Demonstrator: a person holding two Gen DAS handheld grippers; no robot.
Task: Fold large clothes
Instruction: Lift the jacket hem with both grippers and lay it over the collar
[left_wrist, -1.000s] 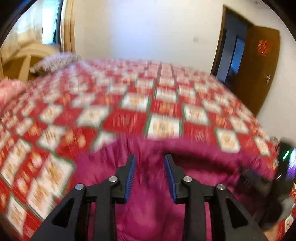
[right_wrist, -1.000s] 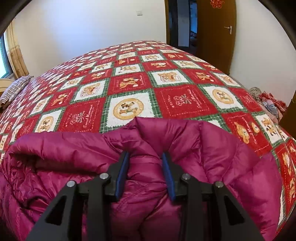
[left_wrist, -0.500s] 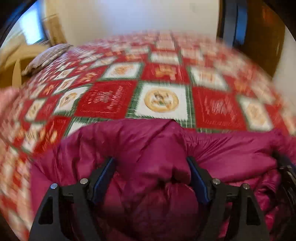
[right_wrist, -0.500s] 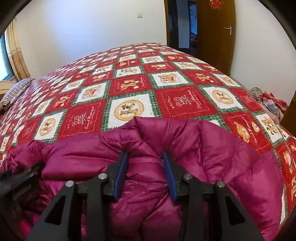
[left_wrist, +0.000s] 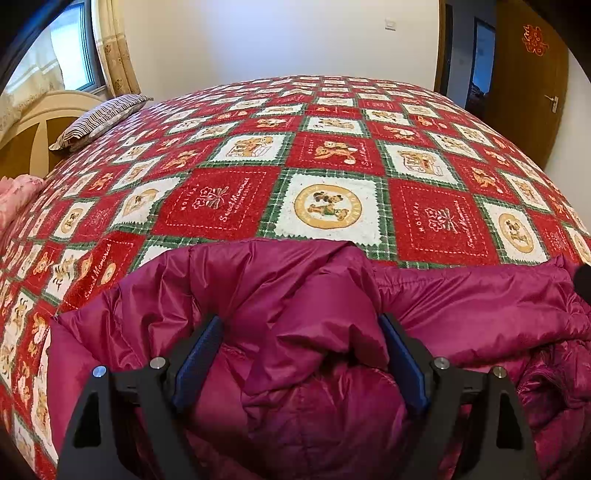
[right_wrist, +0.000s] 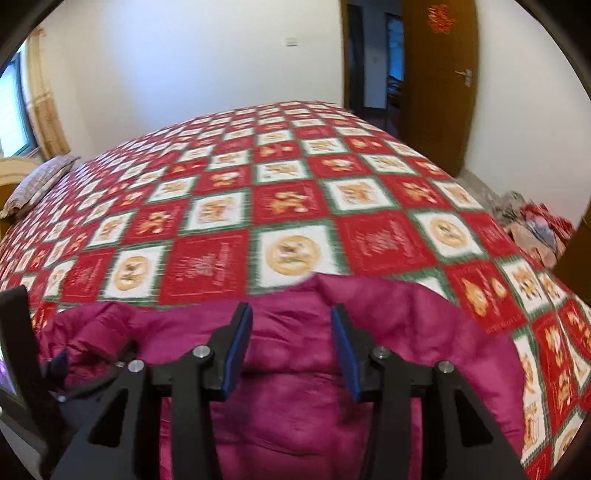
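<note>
left tool (left_wrist: 300, 354): jaws have just been opening, now spread wide, a puffy fold of the magenta jacket (left_wrist: 280, 295) sits between them, loose, not pinched
right tool (right_wrist: 291, 343): jaws have just been opening too, partway apart, hovering over the jacket, pads clear of the fabric
jacket: bunched at the near edge of the bed
quilt (left_wrist: 332, 155): red-and-white bear patchwork, runs toward 12 o'clock
pillow (left_wrist: 99, 120): striped, about 10 o'clock
door (right_wrist: 439, 81): brown, 1 o'clock
</note>
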